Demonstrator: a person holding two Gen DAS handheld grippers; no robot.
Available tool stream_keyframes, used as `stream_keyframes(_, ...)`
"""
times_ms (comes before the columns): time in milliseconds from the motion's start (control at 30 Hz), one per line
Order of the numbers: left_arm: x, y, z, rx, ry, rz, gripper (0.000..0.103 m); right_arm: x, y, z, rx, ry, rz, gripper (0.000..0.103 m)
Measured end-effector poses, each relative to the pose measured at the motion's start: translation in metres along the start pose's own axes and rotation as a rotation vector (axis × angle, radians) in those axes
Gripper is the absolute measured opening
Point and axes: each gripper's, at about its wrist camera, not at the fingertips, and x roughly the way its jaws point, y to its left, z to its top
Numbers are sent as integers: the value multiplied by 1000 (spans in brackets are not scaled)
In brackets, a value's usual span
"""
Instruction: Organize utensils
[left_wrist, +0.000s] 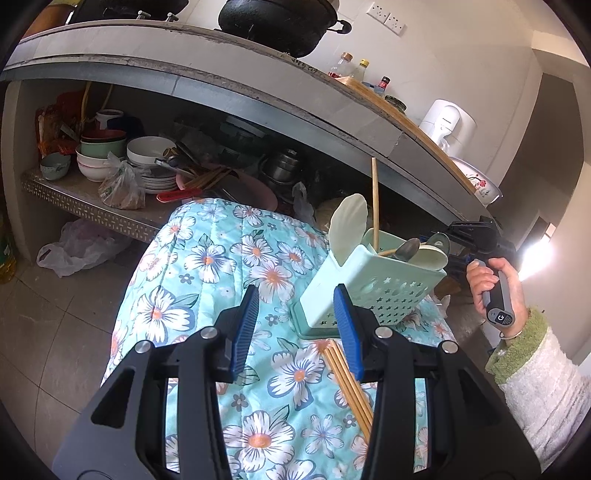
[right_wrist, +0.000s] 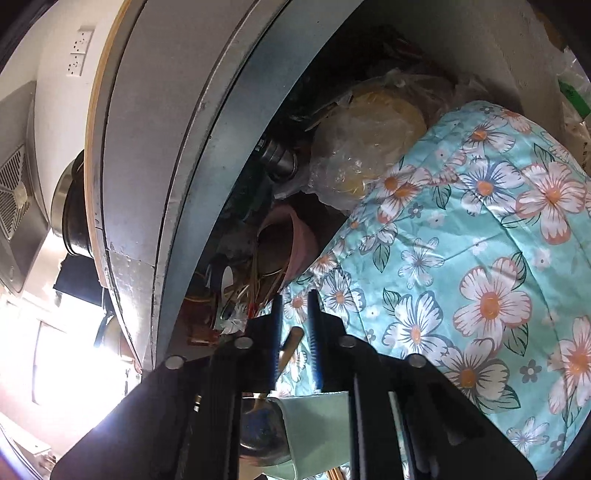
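Observation:
A mint-green utensil holder (left_wrist: 373, 286) stands on the floral cloth (left_wrist: 221, 280). It holds white spoons (left_wrist: 347, 227), a metal spoon (left_wrist: 406, 249) and one upright wooden chopstick (left_wrist: 375, 199). Several wooden chopsticks (left_wrist: 349, 384) lie on the cloth in front of the holder. My left gripper (left_wrist: 297, 325) is open and empty just in front of the holder, above the loose chopsticks. My right gripper (right_wrist: 294, 332) is directly over the holder (right_wrist: 314, 424), jaws partly open with a wooden chopstick tip (right_wrist: 290, 347) between them; contact is unclear. The metal spoon bowl (right_wrist: 262, 435) shows below.
A concrete counter (left_wrist: 221, 74) overhangs a shelf with stacked bowls and plates (left_wrist: 110, 155), pots and bags. A black wok (left_wrist: 280, 22), bottles and a white appliance (left_wrist: 448, 123) stand on the counter. A plastic bag (left_wrist: 74, 247) lies on the tiled floor at left.

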Motion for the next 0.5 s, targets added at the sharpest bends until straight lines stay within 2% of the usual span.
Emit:
stream_keyframes(167,0,1,0,-5,0,3,40,-12,27,1,-82,-40,24,8)
stream_keyframes(367,-3,3,0,-11,-9,5,40,-54,99,-5,-349,-192,18,7)
stream_keyframes(500,-4,3,-1,-12,-12,0,40,-70,134,-16,-498,-256,-18,7)
